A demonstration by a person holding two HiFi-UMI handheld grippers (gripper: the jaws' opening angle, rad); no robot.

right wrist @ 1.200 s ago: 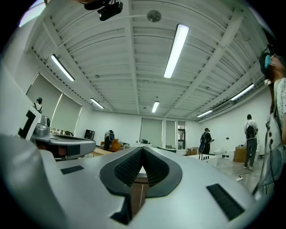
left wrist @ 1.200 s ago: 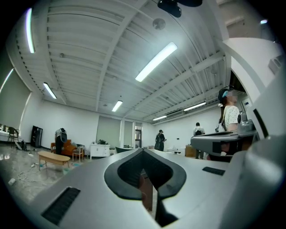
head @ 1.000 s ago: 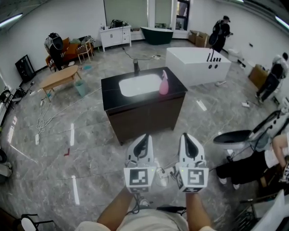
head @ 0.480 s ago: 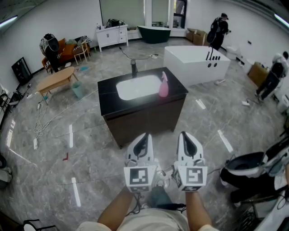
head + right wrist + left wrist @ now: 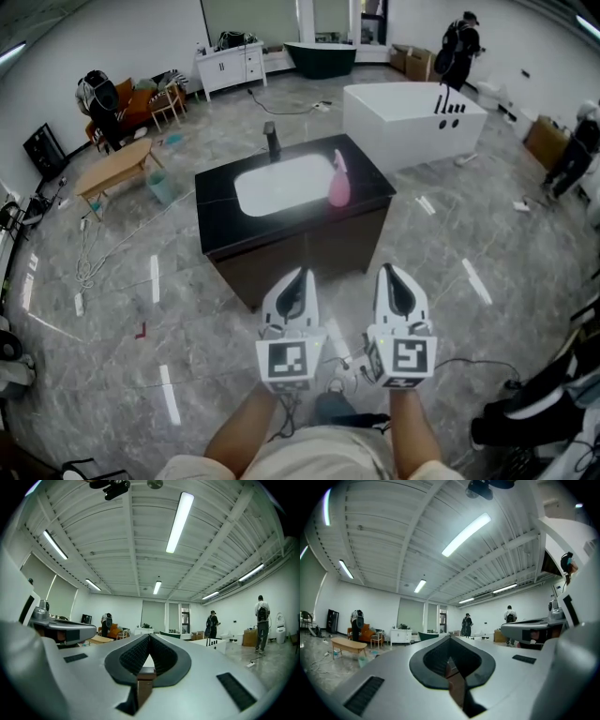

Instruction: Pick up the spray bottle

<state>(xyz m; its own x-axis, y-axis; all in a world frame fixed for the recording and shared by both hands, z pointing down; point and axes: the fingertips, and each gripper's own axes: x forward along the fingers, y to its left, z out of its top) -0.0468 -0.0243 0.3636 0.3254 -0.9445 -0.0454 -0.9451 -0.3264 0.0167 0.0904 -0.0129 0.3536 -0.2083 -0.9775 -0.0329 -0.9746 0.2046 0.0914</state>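
Note:
A pink spray bottle (image 5: pixel 338 180) stands upright on the black top of a dark vanity (image 5: pixel 354 171), just right of its white sink basin (image 5: pixel 277 183). Both grippers are held level, side by side, well short of the vanity's front. My left gripper (image 5: pixel 298 278) has its jaws together with nothing between them, and so does my right gripper (image 5: pixel 393 270). In the left gripper view (image 5: pixel 451 645) and the right gripper view (image 5: pixel 149 641) the jaw tips meet and nothing is held. The bottle is not visible in either gripper view.
A black faucet (image 5: pixel 271 142) rises behind the basin. A white bathtub (image 5: pixel 412 112) stands at the back right, a wooden table (image 5: pixel 111 166) at the left. Cables (image 5: pixel 89 251) trail over the grey floor. People stand at the far back and the right edge.
Both grippers and the camera have moved forward toward the vanity, which now looks larger and nearer. The jaws stayed together throughout. The person at the right edge has slipped mostly out of view.

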